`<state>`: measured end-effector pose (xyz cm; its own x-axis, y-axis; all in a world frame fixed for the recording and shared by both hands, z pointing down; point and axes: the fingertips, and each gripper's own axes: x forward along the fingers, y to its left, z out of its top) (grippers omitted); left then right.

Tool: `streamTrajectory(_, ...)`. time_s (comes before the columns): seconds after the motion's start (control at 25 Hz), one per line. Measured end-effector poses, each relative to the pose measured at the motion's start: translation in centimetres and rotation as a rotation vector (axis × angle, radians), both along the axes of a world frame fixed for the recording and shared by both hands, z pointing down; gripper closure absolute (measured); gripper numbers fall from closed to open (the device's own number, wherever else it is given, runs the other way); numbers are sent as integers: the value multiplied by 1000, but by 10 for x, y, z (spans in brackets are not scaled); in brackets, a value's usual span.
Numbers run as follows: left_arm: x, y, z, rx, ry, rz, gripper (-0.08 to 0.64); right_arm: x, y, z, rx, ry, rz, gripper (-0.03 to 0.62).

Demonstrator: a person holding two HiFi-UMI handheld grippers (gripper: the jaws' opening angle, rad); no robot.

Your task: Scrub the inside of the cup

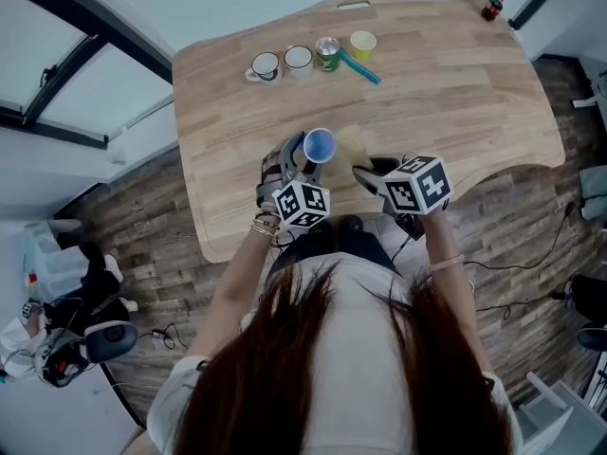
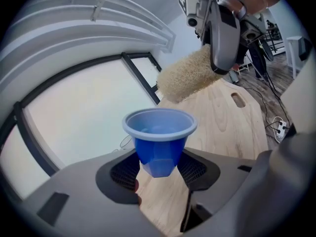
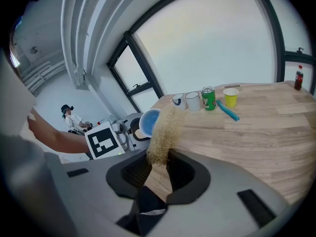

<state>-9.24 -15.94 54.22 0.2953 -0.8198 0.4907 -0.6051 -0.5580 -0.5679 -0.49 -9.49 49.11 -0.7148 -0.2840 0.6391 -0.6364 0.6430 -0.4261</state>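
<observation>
My left gripper (image 1: 305, 159) is shut on a small blue plastic cup (image 1: 319, 144), which it holds by its lower body above the near part of the wooden table (image 1: 455, 93). In the left gripper view the cup (image 2: 159, 139) stands upright between the pads with its mouth open and empty. My right gripper (image 1: 368, 172) is shut on a pale, bristly scrubbing sponge (image 3: 164, 130). The sponge (image 2: 189, 74) hangs just beside and above the cup's rim, outside the cup. From the right gripper view the cup (image 3: 148, 122) lies right behind the sponge's tip.
Along the table's far edge stand two white mugs (image 1: 265, 66) (image 1: 298, 61), a green can (image 1: 328, 52) and a yellow cup (image 1: 362, 44), with a teal stick (image 1: 360, 67) lying next to them. A dark bottle (image 1: 491, 7) stands at the far right corner.
</observation>
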Motion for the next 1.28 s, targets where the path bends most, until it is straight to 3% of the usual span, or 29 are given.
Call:
streamTrajectory(0.48,-17,-1,-7,-21,87,-75,318,17,-9,8,2,15,81,491)
streamTrajectory(0.76,-22,0,-6,-78,174,-125,318,22,-11,10,28,44,104,491)
streamTrajectory(1.28,-27,1,-7,-144,264,-148,318,34,-21,18,70,94,168,491)
